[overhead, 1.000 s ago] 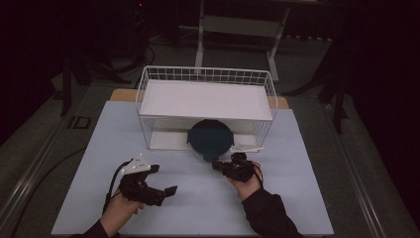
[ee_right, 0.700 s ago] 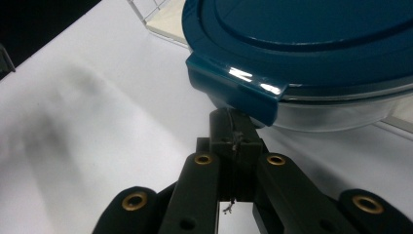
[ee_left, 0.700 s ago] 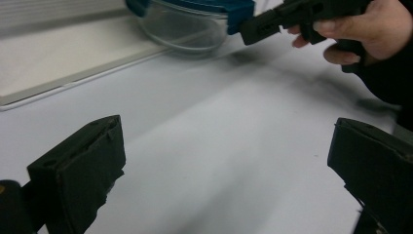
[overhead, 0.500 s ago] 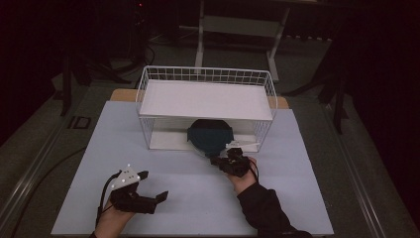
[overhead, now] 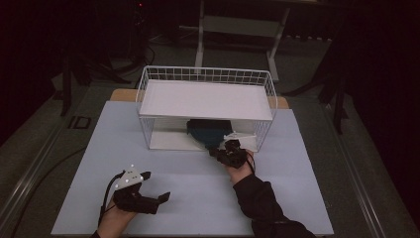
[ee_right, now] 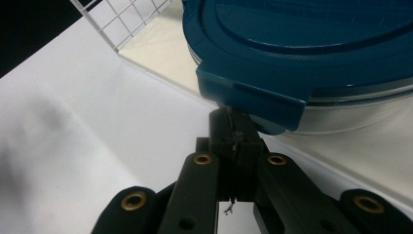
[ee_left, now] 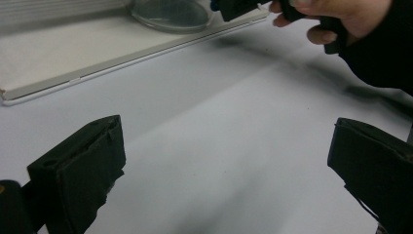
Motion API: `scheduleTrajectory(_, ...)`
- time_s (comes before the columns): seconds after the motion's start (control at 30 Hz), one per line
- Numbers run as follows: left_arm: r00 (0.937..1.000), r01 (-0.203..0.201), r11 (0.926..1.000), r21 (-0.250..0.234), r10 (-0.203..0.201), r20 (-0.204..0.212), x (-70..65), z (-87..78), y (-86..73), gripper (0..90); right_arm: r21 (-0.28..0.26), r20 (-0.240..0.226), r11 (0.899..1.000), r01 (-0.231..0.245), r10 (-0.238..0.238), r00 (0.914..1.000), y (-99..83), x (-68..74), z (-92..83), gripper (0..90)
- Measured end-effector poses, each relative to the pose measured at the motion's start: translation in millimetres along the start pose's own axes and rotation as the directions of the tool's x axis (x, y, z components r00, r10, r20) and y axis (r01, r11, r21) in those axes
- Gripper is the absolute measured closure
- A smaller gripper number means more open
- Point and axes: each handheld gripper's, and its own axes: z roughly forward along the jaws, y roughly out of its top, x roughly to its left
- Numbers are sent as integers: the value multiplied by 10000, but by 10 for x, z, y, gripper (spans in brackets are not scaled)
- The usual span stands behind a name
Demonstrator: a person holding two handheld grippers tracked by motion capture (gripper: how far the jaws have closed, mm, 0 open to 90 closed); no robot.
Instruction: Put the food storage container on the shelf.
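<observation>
Wire rack [overhead: 148, 89] stands at the far middle of the table [overhead: 307, 198]; a lidded container [overhead: 208, 132] sits on the rack's lower shelf [overhead: 166, 141], under the upper shelf [overhead: 205, 99]; right gripper [overhead: 224, 152] lies just before the container, jaws pressed together beneath its lid tab [ee_right: 253, 105]; left gripper [overhead: 148, 193] rests at near left, well apart.

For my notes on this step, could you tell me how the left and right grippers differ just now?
The left gripper has its jaws wide apart with nothing between them; the right gripper is shut, its tips under the tab of the teal lid. The left gripper sits near the table's front edge, away from the wire rack; the right gripper is at the rack's open front, against the container. Both are black, two-jawed and hand-held.
</observation>
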Motion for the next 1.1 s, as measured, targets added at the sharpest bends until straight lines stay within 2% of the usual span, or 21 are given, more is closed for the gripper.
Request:
scheduleTrajectory(0.23, 10000, 35, 9999, -94, -34, 29, 10, -5, 5, 6, -154, 212, 9998, 111, -108, 9997, 38, -21, 54, 897)
scheduleTrajectory(0.33, 9999, -104, 9999, -22, 104, 7, 5, 0, 3, 6, -197, 309, 9997, 167, -161, 9994, 61, -44, 74, 897)
scheduleTrajectory(0.4, 9999, -138, 9999, -5, 138, 0, 6, 3, 2, 6, -186, 160, 9998, 91, -88, 9998, 67, -59, 86, 897)
scheduleTrajectory(0.5, 10000, -45, 10000, -32, 45, 54, 14, 3, 1, 6, -193, 413, 9987, 468, -459, 9981, 69, -18, 105, 897)
scheduleTrajectory(0.7, 9999, -91, 9999, -57, 91, 60, 7, -3, 3, 6, -227, 364, 9989, 421, -412, 9985, 69, -11, 121, 890)
scheduleTrajectory(0.73, 9999, -75, 10000, -46, 76, 79, 7, -4, 2, 6, -214, 260, 9993, 318, -312, 9992, 68, -13, 117, 841)
scheduleTrajectory(0.77, 10000, -57, 10000, -44, 57, 72, 6, -2, 1, 6, -255, -69, 9995, 198, -200, 9998, 53, 10, 92, 799)
scheduleTrajectory(0.83, 9999, -13, 10000, -43, 14, 122, 5, -2, 2, 6, -282, 24, 9974, 670, -670, 9978, 37, 87, 55, 745)
scheduleTrajectory(0.97, 9998, -91, 9999, -123, 93, 156, -17, -14, 9, 6, -613, -202, 9965, 563, -576, 9981, -1, 158, -51, 497)
scheduleTrajectory(1.03, 9998, -141, 9998, -110, 142, 125, -23, -18, 13, 6, -732, -518, 9963, 447, -485, 9975, -24, 165, -95, 434)
scheduleTrajectory(1.1, 9998, -125, 9998, -127, 126, 146, -22, -17, 10, 6, -700, -1071, 9973, 211, -286, 9938, -43, 150, -133, 351)
